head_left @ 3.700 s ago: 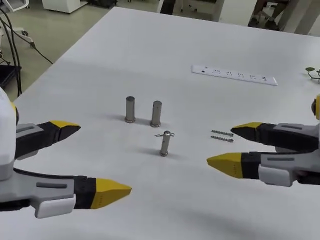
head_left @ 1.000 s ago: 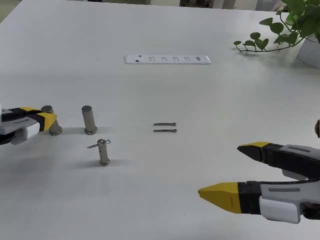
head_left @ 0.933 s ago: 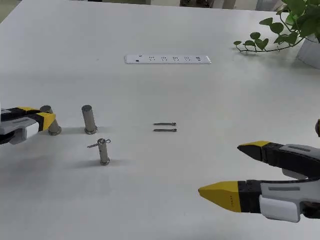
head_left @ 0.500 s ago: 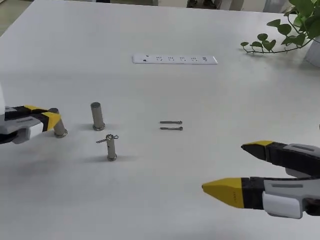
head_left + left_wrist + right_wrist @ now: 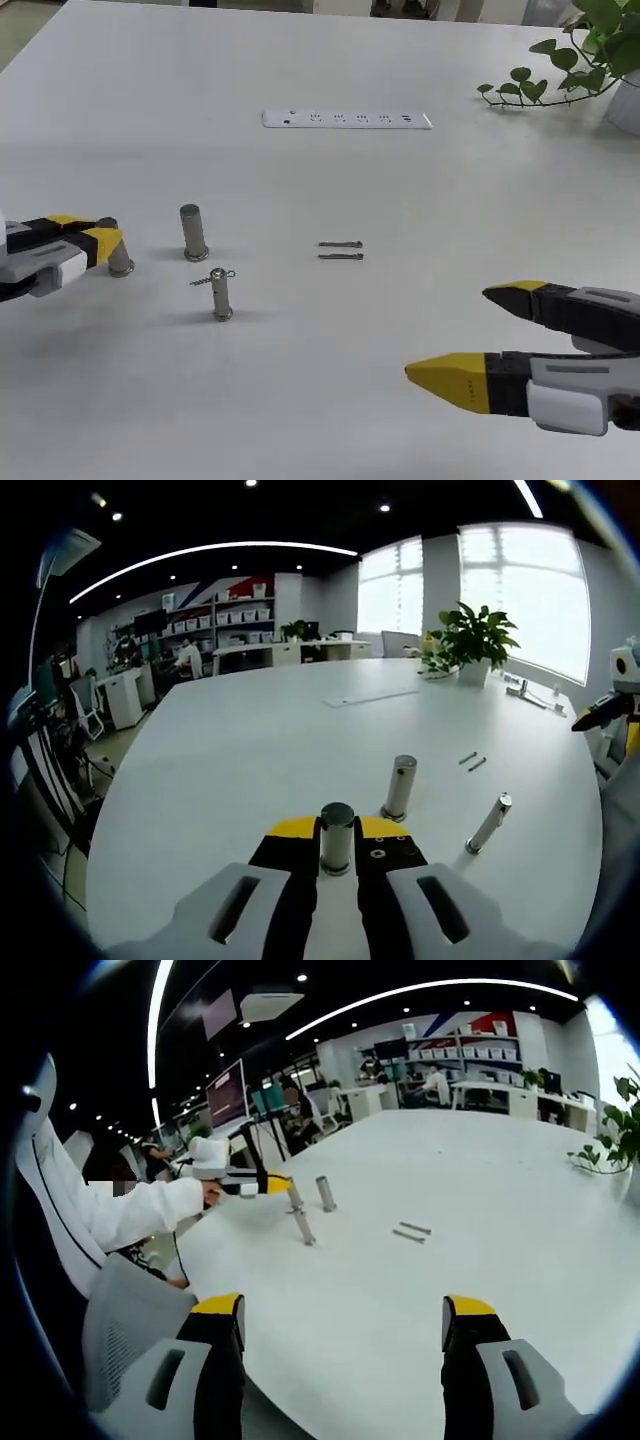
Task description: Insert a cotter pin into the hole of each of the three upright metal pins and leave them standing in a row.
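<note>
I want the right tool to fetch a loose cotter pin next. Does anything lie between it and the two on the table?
Nothing visible does: bare table separates the open right tool from the loose cotter pins; the upright metal pins stand farther left.

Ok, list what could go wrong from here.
The left gripper clamps the leftmost pin; lifting or twisting could topple it, or bump the neighbouring pin. The two loose cotter pins lie flat, side by side; the open right gripper may nudge one or pinch both.
</note>
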